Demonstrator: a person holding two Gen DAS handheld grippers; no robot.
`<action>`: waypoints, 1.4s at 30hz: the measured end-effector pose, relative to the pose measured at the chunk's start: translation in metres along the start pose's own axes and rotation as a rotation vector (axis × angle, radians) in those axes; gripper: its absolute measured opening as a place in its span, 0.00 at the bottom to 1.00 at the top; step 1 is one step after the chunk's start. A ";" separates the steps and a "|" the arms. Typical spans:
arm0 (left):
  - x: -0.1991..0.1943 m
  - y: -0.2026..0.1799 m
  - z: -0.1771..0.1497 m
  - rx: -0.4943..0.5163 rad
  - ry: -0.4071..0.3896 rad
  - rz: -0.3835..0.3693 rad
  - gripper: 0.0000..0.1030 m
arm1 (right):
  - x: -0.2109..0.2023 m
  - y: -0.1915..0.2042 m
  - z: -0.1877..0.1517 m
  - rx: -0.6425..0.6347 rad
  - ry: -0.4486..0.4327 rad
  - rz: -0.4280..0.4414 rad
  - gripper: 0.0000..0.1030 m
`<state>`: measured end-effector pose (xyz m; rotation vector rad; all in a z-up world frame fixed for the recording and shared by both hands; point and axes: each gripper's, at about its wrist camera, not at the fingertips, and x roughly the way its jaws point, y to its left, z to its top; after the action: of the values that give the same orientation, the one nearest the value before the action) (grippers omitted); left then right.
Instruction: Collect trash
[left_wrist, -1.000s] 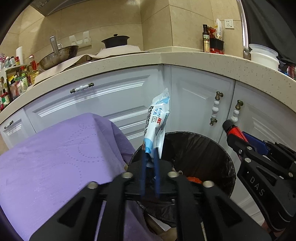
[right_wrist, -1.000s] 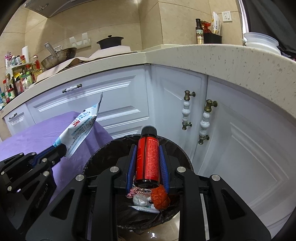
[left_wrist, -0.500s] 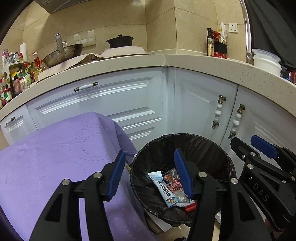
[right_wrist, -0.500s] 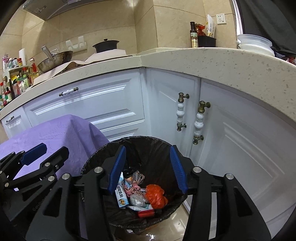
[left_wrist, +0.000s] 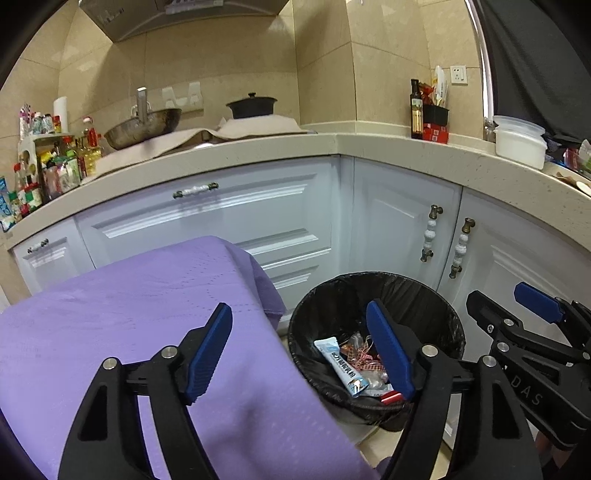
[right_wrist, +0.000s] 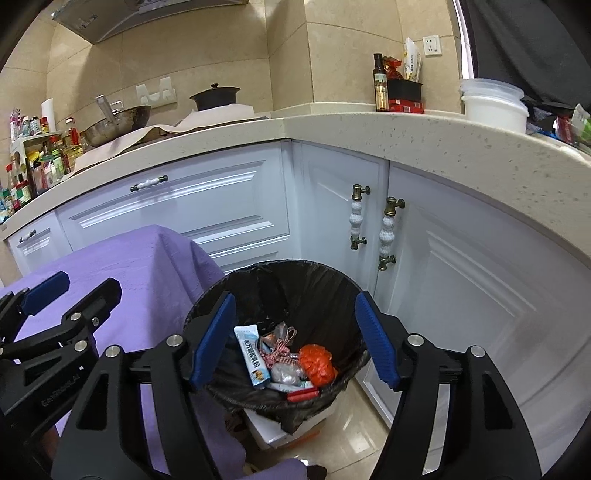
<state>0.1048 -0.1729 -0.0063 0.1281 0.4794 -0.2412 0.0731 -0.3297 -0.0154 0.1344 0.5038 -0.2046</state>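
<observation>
Left hand-held gripper (left_wrist: 299, 350): mine, jaws opening, nothing between the pads, over the edge of the purple cloth (left_wrist: 147, 314) beside the bin.
Right hand-held gripper (right_wrist: 295, 339): mine, jaws opening, empty, above the bin mouth.
Trash bin (right_wrist: 325, 280): black liner, on the floor by the white cabinets (right_wrist: 221, 206), touching the cloth's hanging edge.
Trash: blue-white wrapper (right_wrist: 253, 354), orange crumpled piece (right_wrist: 317, 363), red tube (right_wrist: 303, 394) all lie inside the bin.
Surface (right_wrist: 406, 136): speckled, carries a bottle and tubs.
</observation>
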 end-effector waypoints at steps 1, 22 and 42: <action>-0.005 0.002 -0.002 0.002 -0.006 0.002 0.72 | -0.006 0.002 -0.001 -0.003 -0.003 -0.001 0.67; -0.089 0.049 -0.023 -0.057 -0.084 0.010 0.81 | -0.095 0.036 -0.020 -0.026 -0.060 -0.008 0.78; -0.114 0.054 -0.028 -0.059 -0.112 -0.017 0.81 | -0.134 0.041 -0.026 -0.037 -0.105 -0.031 0.78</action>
<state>0.0086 -0.0933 0.0265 0.0523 0.3756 -0.2497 -0.0447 -0.2640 0.0313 0.0788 0.4054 -0.2316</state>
